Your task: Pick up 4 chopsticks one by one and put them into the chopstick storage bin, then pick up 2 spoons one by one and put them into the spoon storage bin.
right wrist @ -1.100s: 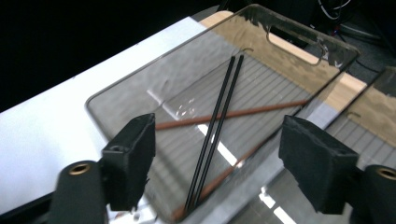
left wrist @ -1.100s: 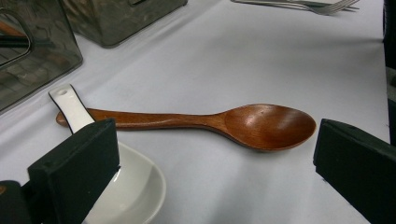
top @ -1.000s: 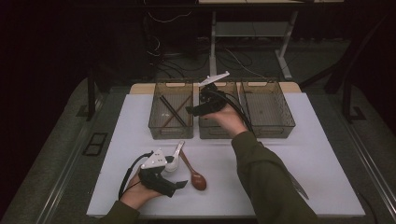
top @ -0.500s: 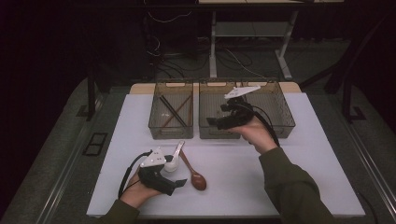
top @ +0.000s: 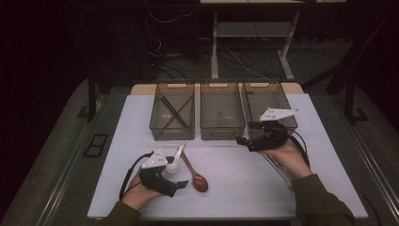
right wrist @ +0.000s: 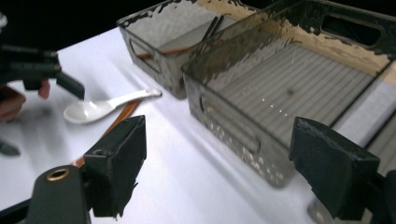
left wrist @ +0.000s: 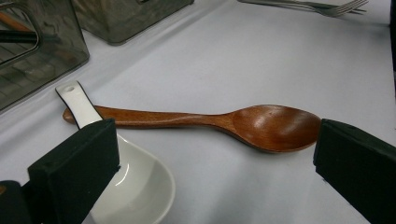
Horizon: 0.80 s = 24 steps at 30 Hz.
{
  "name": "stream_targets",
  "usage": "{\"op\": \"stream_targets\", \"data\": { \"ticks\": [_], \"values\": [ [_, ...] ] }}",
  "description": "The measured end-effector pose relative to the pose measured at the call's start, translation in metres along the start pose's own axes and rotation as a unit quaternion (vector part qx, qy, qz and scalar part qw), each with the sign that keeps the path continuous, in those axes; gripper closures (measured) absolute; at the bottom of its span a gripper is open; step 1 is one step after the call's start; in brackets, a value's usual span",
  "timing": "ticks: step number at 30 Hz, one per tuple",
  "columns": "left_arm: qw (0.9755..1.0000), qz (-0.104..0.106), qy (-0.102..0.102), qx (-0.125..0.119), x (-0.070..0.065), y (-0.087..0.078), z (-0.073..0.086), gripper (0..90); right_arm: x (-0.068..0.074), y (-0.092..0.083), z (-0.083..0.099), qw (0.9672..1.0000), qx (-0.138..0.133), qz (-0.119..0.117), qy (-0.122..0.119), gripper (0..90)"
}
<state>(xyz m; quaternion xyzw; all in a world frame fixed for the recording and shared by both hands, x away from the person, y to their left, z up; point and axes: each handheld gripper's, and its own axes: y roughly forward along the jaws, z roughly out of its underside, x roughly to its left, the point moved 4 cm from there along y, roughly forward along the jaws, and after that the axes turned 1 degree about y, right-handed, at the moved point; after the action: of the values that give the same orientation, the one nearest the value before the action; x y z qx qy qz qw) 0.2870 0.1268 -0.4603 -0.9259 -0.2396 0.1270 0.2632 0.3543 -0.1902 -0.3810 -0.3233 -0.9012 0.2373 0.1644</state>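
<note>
High view, table: a white table top (top: 235, 188) with three smoky see-through bins in a row along its far edge, toward 12 o'clock.
High view, left bin: the left bin (top: 172, 117) holds dark and brown chopsticks (top: 175, 113), crossed.
High view, middle and right bins: the middle bin (top: 222, 117) and the right bin (top: 269, 106) stand beside it.
High view, spoons: a white ceramic spoon (top: 174, 161) and a brown wooden spoon (top: 195, 174) lie on the table at about 7 o'clock from the middle bin, handles crossing.
High view, left gripper: the left gripper (top: 181, 184) rests low at 7 o'clock on the table, its tips just beside the wooden spoon's bowl.
High view, right gripper: the right gripper (top: 240, 140) hovers at the near wall of the right bin, at about 3 o'clock from the spoons, pointing toward 9 o'clock.
Left gripper view, jaws: spread wide, nothing pinched between them.
Left gripper view, spoons: the wooden spoon (left wrist: 210, 121) lies across the gap, bowl toward 3 o'clock; the white spoon (left wrist: 121, 172) sits at 8 o'clock, its handle over the wooden handle.
Left gripper view, forks: metal forks (left wrist: 317, 6) lie far off at 1 o'clock.
Right gripper view, jaws: spread apart and have just been opening, with nothing between them.
Right gripper view, bins: the middle bin (right wrist: 261, 107) lies ahead, the left bin (right wrist: 173, 37) beyond it at 11 o'clock.
Right gripper view, spoons: the white spoon (right wrist: 100, 108) rests at 9 o'clock, near the left gripper (right wrist: 70, 86).
</note>
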Motion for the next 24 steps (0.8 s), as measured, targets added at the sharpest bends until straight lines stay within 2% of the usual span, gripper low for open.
{"op": "stream_targets", "data": {
  "ticks": [10, 16, 24],
  "values": [
    [1.0, -0.001, 0.001, -0.001, 0.0, -0.001, 0.0, 0.0, -0.001, -0.018, 0.036, 1.0, 0.002, -0.002, 0.008, 18.5],
    [1.0, -0.004, -0.002, -0.005, 0.001, -0.002, -0.001, 0.0, -0.001, -0.029, 0.057, 0.9998, 0.006, 0.015, 0.01, 18.5],
    [0.9999, -0.009, 0.001, -0.005, 0.0, -0.004, -0.002, 0.0, -0.005, -0.044, 0.086, 0.9994, -0.005, 0.018, 0.028, 18.5]
  ]
}}
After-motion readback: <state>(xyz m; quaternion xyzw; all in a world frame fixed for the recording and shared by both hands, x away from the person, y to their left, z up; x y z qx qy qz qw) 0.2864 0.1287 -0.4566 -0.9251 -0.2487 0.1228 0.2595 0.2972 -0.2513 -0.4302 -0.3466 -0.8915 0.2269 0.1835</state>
